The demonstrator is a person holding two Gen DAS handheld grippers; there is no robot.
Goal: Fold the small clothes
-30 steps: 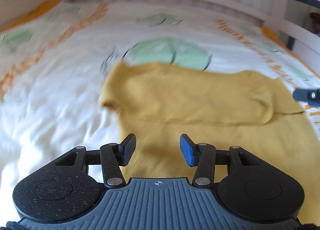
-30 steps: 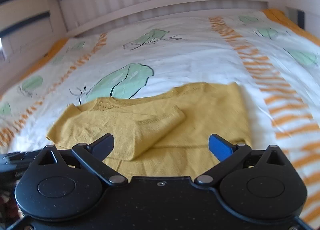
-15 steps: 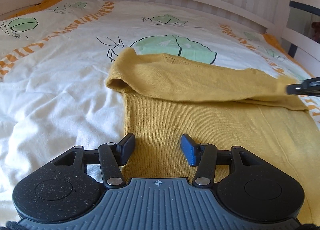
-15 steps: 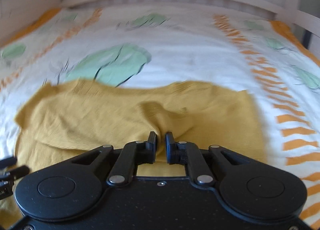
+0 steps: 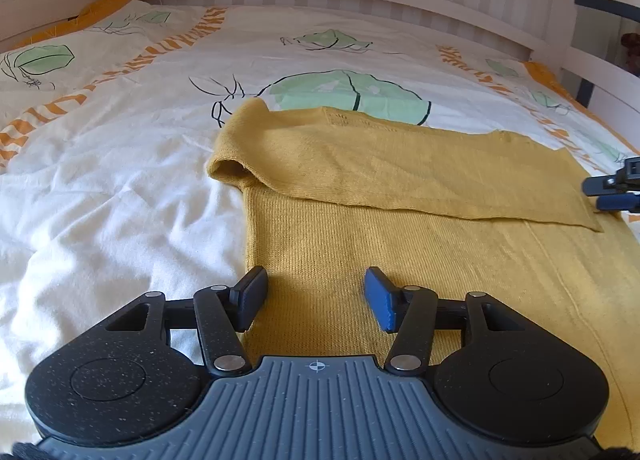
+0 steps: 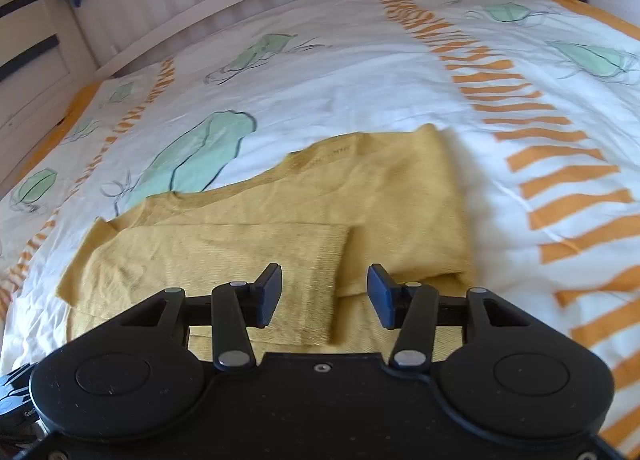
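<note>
Your left gripper hovers low over the near left edge of the mustard sweater, jaws spread and holding nothing, the knit running straight out ahead between them. The left jaw sits right at the garment's side edge, white duvet off to its left. Ahead of those jaws the folded sleeve lies across the body, long axis running left to right, its cuff end out toward your other hand. Over there, your right gripper is also spread and empty, and the sleeve's cuff lies directly between and just under its jaws, the sweater's right side beyond and to the right of them. The sweater is flat on the bed, fine ribbed knit, soft and limp, one sleeve across, neckline at the far side. I'd judge the next fold turns on the body's near edge, and your left hand is the closer to it
</note>
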